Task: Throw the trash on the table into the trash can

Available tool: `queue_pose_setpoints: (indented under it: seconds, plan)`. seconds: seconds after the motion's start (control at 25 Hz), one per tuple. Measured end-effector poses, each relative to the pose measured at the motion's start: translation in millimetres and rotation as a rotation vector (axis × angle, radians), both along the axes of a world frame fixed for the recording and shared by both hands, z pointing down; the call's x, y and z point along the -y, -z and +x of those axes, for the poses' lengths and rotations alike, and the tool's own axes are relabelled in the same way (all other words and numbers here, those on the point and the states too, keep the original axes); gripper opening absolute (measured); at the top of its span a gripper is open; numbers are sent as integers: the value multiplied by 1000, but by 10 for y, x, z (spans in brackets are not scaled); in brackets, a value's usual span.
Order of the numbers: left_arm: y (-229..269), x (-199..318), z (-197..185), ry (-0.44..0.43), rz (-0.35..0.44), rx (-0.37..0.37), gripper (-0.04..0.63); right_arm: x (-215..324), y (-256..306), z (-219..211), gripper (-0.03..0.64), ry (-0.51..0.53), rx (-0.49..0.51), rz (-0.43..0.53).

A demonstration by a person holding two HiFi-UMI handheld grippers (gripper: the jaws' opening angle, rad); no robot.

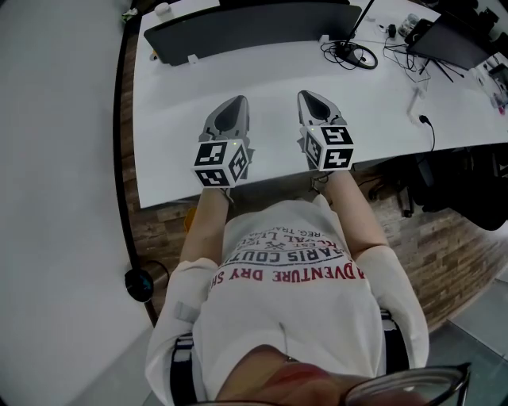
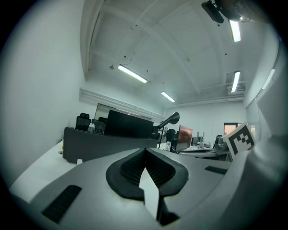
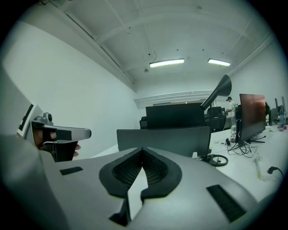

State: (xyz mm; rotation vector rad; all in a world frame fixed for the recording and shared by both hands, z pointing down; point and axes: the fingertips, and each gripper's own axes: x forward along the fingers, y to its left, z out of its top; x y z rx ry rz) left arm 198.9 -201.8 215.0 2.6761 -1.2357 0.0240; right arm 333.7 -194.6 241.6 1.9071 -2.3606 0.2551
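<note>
Over the near edge of the white table (image 1: 175, 119) I hold both grippers side by side, pointing away from me. My left gripper (image 1: 236, 101) is shut with nothing between its jaws; in the left gripper view the left gripper (image 2: 145, 152) has its ribbed pads meeting at the tip. My right gripper (image 1: 309, 95) is shut and empty too, and the right gripper (image 3: 143, 150) closes the same way in its own view. A small white lump (image 1: 162, 9) lies at the table's far left corner; I cannot tell what it is. No trash can shows in any view.
A long dark divider panel (image 1: 246, 28) stands across the back of the table. To its right sit a desk lamp's base with coiled cables (image 1: 353, 54), a dark screen (image 1: 456, 40) and a white cable with a black plug (image 1: 425, 119). A dark chair (image 1: 468, 190) stands at the table's right.
</note>
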Motion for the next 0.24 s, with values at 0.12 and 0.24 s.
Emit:
queue_pose_setpoints:
  seconds: [0.12, 0.24]
  plan:
    - [4, 46, -92, 12, -1, 6, 23, 13, 11, -76, 25, 10, -19, 0]
    - [67, 107, -115, 18, 6, -7, 23, 46, 82, -86, 25, 12, -43, 9]
